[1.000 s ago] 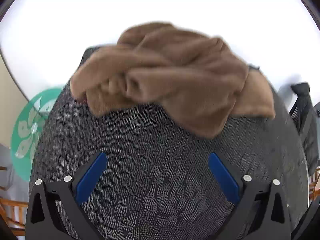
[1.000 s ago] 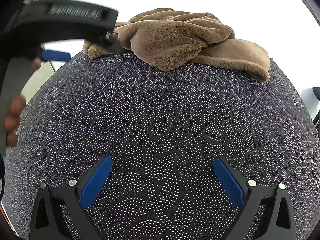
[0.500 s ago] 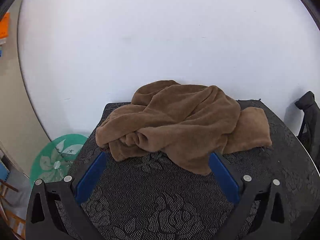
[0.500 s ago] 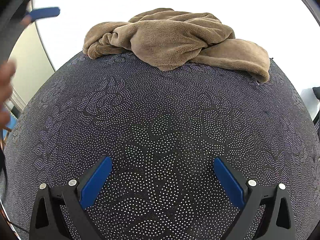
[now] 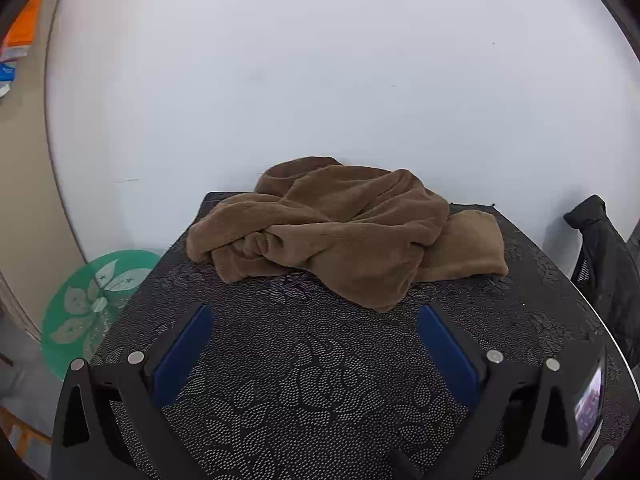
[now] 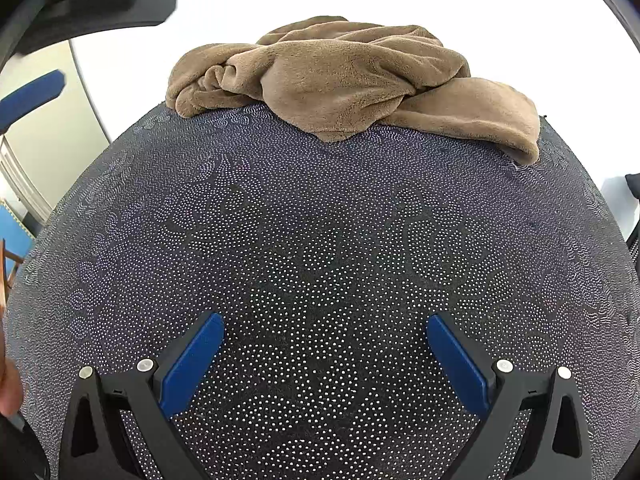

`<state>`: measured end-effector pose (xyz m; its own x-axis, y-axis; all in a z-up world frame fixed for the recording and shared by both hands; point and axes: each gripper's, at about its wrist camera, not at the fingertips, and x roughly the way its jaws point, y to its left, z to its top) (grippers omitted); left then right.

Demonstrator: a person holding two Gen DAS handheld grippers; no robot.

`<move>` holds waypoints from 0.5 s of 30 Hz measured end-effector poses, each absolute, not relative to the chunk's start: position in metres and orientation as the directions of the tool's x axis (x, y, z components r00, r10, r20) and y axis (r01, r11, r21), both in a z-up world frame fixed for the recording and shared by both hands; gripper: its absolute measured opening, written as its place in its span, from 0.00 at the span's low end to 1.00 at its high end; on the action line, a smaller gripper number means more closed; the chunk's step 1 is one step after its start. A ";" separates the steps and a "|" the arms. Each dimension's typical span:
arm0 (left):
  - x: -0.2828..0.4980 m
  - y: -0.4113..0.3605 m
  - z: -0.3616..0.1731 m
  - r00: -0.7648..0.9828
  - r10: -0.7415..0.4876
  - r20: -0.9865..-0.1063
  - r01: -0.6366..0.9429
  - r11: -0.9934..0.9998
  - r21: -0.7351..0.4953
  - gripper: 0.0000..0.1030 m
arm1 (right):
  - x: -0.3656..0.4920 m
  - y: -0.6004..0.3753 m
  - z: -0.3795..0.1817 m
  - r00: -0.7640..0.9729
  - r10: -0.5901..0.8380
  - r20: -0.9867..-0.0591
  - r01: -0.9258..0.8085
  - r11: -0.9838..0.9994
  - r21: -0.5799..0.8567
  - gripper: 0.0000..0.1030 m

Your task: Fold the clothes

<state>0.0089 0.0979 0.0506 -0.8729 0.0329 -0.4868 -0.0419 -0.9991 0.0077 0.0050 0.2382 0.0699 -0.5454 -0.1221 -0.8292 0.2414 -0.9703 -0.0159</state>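
Left gripper (image 5: 314, 344): blue-padded fingers (image 5: 182, 354) spread wide apart, nothing between them, poised over the near part of the dark patterned tablecloth (image 5: 320, 400). Whether it touches the cloth cannot be told.

Right gripper (image 6: 324, 352): fingers (image 6: 192, 360) likewise wide apart and holding nothing, over the near-middle of the same tablecloth (image 6: 320, 240). In the right wrist view, part of the left gripper's black frame and one blue pad show blurred at the upper left edge.

Brown fleece garment (image 5: 344, 232): crumpled heap on the far end of the table, well apart from both grippers and ahead of them, roughly centred between each pair of fingers. Left part bunched and twisted into folds; a flatter flap lies out to the right, reaching the far right corner (image 6: 480, 120). A rounded lobe hangs nearest the grippers, resting on the cloth.

Beyond the table: plain white wall (image 5: 320, 80). Far left, below table level, a green disc with a white flower emblem (image 5: 96, 304). Right edge, a black item (image 5: 604, 248), possibly a chair back with dark cloth.
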 end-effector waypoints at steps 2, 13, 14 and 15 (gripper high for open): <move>0.012 0.086 0.048 -0.875 0.027 -0.484 -0.032 -0.999 0.001 1.00 | 0.004 0.238 0.070 -0.545 -0.122 -0.829 0.241 -0.970 -0.016 1.00; 0.036 0.063 0.026 -0.869 0.010 -0.494 -0.017 -1.000 0.010 1.00 | 0.003 0.238 0.069 -0.545 -0.122 -0.829 0.241 -0.970 -0.016 1.00; 0.034 0.062 0.022 -0.864 0.016 -0.504 -0.018 -1.000 -0.001 1.00 | 0.003 0.238 0.069 -0.545 -0.122 -0.829 0.241 -0.970 -0.016 1.00; 0.032 0.061 0.019 -0.858 0.022 -0.513 -0.019 -1.000 -0.010 1.00 | 0.003 0.238 0.069 -0.545 -0.122 -0.829 0.241 -0.970 -0.016 1.00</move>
<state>0.0324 0.0609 0.0186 -0.8582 0.0215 -0.5129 -0.0190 -0.9998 -0.0102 0.0026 0.2377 0.0692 -0.5453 -0.1218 -0.8293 0.2412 -0.9704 -0.0160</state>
